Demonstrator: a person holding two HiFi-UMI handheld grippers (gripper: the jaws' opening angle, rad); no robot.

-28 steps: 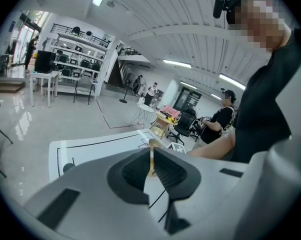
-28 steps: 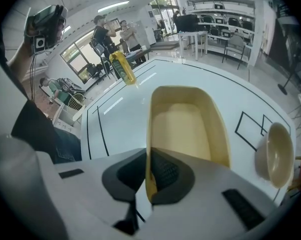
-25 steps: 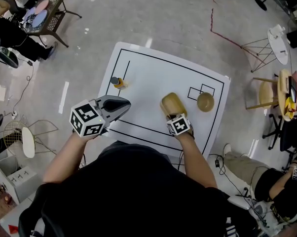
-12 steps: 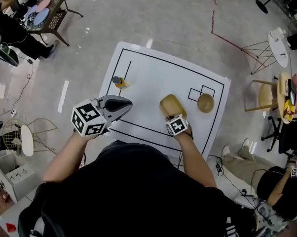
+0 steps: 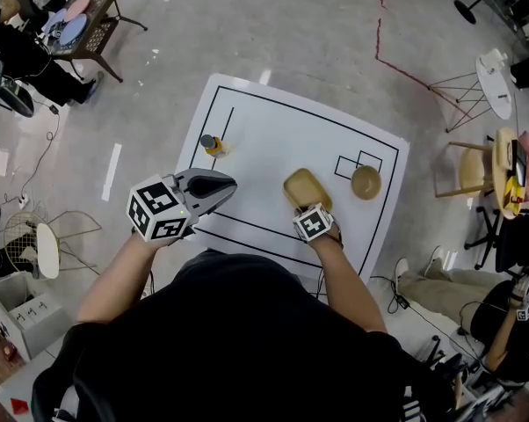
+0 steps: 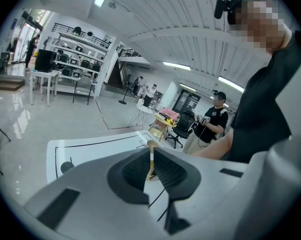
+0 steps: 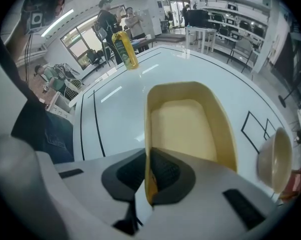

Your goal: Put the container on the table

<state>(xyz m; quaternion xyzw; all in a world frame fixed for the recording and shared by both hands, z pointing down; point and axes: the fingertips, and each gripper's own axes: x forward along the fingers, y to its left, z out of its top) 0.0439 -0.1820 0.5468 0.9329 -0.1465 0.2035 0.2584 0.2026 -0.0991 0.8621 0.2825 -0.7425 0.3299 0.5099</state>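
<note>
1. The white table (image 5: 273, 139) has a black border line (image 5: 300, 114) running just inside its edges. Two small outlined boxes (image 5: 347, 166) sit close to the right edge.
2. The tan container (image 5: 305, 186) is by the front edge, a bit right of the middle. I honestly can't tell if its bottom is flat on the surface or just off it.
3. The right gripper (image 7: 148, 184) points steeply down, with its jaws pinched tight on the container's near wall.
4. The left gripper (image 5: 228, 184) hovers over the front-left part of the surface, jaws together and nothing in them.
5. A wooden bowl (image 5: 365, 182) sits right at those boxes, near the right edge and well apart from the container. A small yellow bottle (image 5: 211, 145) with a dark cap stands upright by the left edge.
6. Room-wise there's a shiny grey floor (image 5: 317, 25) with a red line (image 5: 378, 16) on it and a dark side table (image 5: 93, 33) off the far-left corner. A wire-legged chair (image 5: 462, 86) stands to the right, and there's shelving (image 6: 80, 49) at the back.
</note>
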